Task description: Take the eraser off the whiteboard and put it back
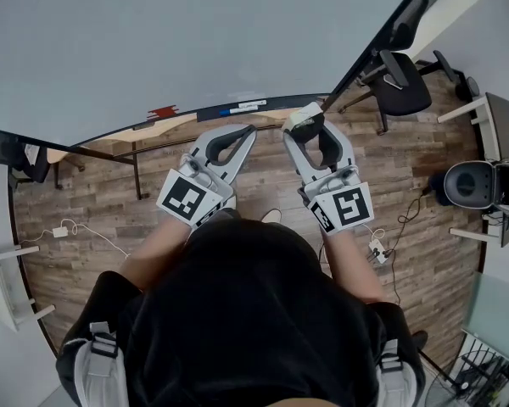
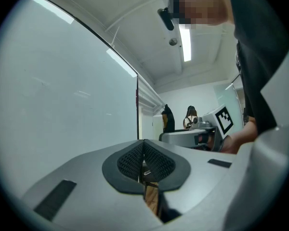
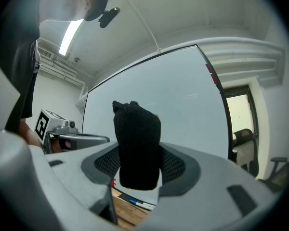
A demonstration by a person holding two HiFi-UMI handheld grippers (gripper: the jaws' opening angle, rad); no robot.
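Note:
The eraser (image 1: 304,117) sticks up between the jaws of my right gripper (image 1: 310,125), which is shut on it just in front of the whiteboard (image 1: 195,41). In the right gripper view the eraser (image 3: 136,148) shows its black felt side, clamped between the pads of the right gripper (image 3: 137,166), with the whiteboard (image 3: 154,95) behind it. My left gripper (image 1: 246,134) is beside it to the left, level with it. In the left gripper view its jaws (image 2: 143,163) are shut with nothing between them, and the whiteboard (image 2: 62,95) fills the left side.
The board's tray (image 1: 237,107) holds markers and a red item (image 1: 163,111). The board stands on dark frame legs (image 1: 136,172) over a wooden floor. A black office chair (image 1: 403,83), a desk (image 1: 500,125) and floor cables (image 1: 382,248) are at the right.

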